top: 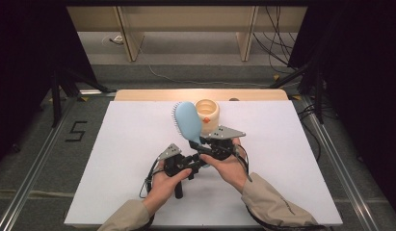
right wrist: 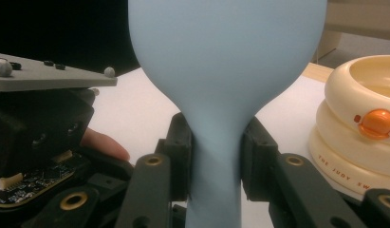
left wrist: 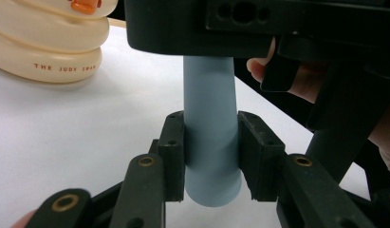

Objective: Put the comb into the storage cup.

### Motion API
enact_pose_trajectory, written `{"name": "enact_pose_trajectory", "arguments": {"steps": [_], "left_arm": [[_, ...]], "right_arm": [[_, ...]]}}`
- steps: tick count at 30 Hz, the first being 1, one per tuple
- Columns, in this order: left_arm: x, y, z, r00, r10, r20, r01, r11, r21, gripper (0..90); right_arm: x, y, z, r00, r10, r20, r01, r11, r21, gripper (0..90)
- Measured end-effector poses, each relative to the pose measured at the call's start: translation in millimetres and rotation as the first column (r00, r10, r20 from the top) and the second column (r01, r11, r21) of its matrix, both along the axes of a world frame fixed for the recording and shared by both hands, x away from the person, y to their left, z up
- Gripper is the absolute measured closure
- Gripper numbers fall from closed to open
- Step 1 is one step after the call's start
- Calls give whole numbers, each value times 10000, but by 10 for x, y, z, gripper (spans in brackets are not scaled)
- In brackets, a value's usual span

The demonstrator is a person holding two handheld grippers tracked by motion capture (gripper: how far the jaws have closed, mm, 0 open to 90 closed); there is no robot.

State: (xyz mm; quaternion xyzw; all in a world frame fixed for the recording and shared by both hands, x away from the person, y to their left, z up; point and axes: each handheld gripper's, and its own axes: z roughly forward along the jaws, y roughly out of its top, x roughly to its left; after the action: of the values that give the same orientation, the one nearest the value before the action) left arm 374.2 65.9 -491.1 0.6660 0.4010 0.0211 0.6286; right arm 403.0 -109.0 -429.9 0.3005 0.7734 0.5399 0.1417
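Dark curtained room, grey floor, pale wooden bench legs at the back. The desk carries a white sheet over a light wood top.

I hold one pale blue plastic hairbrush with both tongs, above the middle of the desk, nearer its far edge than the near one. The brush stands tilted, oval head up and leaning toward the far edge, bristles facing left.

My left tongs are clenched on the round lower end of the brush handle; in the left gripper view both black pads press its sides, the handle's butt end showing just past them.

My right tongs grasp the same handle higher up, at the narrow neck below the head; in the right gripper view the pads sit flush against it on both sides.

A cream ringed plastic cup with an orange duck bill stands on the white sheet just beyond the brush head, near the middle of the far edge. Whether the brush touches it I cannot tell from above.
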Motion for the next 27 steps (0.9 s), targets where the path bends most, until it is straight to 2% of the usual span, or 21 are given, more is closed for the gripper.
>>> {"name": "enact_pose_trajectory", "arguments": {"steps": [15,21,27], "left_arm": [[-2,0,3,10000,-93,-14,93,9998,-201,641],[1,6,3,9999,-104,22,104,9998,-176,641],[2,8,5,10000,-79,29,79,9998,-171,641]], "right_arm": [[3,5,13,10000,24,34,-23,9999,-104,633],[16,6,26,10000,6,-82,-6,10000,-95,530],[38,-7,54,9988,-51,-479,46,9999,-108,346]]}}
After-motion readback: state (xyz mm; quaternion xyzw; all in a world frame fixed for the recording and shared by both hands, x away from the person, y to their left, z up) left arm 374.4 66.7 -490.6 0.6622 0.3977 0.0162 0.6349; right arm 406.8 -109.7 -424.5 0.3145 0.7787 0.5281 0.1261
